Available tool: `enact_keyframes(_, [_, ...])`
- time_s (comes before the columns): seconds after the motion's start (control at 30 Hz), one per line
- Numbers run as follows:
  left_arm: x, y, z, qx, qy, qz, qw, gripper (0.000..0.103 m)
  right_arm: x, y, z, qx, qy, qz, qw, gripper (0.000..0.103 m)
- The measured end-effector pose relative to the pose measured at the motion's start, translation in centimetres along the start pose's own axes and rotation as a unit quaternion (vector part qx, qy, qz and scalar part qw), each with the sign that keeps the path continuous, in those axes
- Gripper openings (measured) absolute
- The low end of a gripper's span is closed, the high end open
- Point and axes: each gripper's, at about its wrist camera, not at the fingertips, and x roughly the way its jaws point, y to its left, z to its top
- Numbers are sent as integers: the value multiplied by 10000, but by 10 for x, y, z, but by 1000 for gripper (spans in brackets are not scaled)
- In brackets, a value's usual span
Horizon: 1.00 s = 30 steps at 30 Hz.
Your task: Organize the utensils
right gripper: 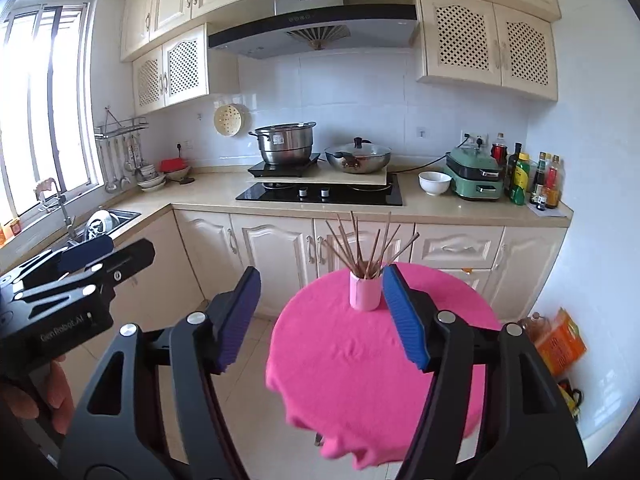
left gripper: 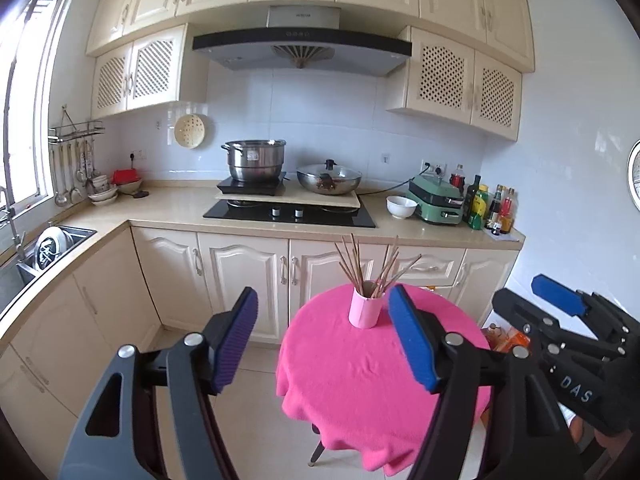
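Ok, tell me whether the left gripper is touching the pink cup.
Apart. The left wrist view shows the left gripper open and held in the air, with bare pink tablecloth between it and the pink cup.

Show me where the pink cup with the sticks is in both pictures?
Left wrist view: the pink cup stands just below centre, at the far side of the pink tablecloth.
Right wrist view: the pink cup sits just below centre, beside the blue finger.
Shared landmark: the steel pot.
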Motion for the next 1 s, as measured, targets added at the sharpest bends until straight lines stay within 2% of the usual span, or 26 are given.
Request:
enact_keyframes(0.23, [-43, 11, 3, -69, -89, 149, 9998, 71, -36, 14, 1, 26, -45, -45, 10000, 67])
enact_keyframes(0.37, [-50, 13, 2, -146, -65, 184, 9997, 71, -44, 15, 2, 36, -25, -83, 10000, 70])
enact_keyframes(1.0, [-72, 16, 8, 279, -253, 467, 9982, 71, -62, 37, 7, 53, -203, -12, 9998, 78])
